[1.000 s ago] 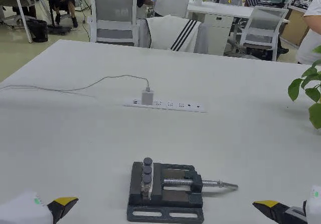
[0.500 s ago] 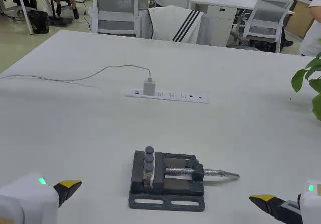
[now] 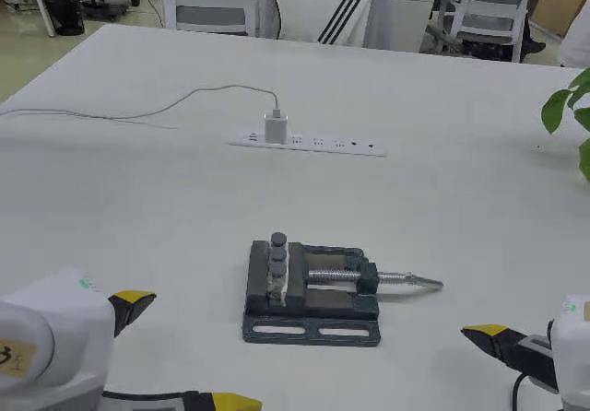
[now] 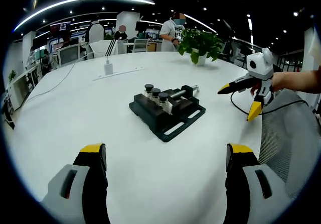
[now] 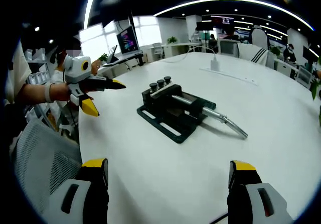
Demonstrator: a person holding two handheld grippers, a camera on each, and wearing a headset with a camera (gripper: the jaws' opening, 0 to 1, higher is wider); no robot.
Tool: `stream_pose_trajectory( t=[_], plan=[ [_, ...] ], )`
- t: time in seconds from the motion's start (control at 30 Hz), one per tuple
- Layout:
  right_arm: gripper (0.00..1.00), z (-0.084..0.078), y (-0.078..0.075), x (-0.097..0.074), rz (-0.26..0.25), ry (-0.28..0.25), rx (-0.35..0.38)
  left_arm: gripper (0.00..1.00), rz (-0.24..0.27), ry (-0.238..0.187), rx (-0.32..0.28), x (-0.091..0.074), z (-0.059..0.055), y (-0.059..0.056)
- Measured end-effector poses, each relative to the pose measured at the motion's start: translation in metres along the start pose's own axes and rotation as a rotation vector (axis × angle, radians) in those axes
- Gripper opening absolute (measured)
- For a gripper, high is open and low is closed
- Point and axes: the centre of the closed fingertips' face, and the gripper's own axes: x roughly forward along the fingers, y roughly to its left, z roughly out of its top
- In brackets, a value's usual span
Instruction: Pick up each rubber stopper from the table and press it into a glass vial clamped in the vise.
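Grey stoppers [image 3: 277,253] cap three vials [image 3: 275,290] clamped in the black vise [image 3: 313,317].

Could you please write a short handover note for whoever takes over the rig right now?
Left gripper: open, empty, low over the table, left of the vise.
Right gripper: open, empty, right of the vise.
The vise, mid-table, clamps three vials in a row.
Done: each vial wears a stopper.
Left: probably only checking each stopper is pressed home; how deep they sit cannot be told.
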Motion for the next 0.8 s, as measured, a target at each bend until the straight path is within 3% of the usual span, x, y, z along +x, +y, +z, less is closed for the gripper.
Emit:
stream_pose_trajectory(
  t=[0.8],
  plan=[
    [0.99, -0.003, -0.004, -0.01, -0.025, -0.009, 0.02, 0.99, 0.023, -0.007, -0.008, -0.012, 0.001, 0.001]
  ],
)
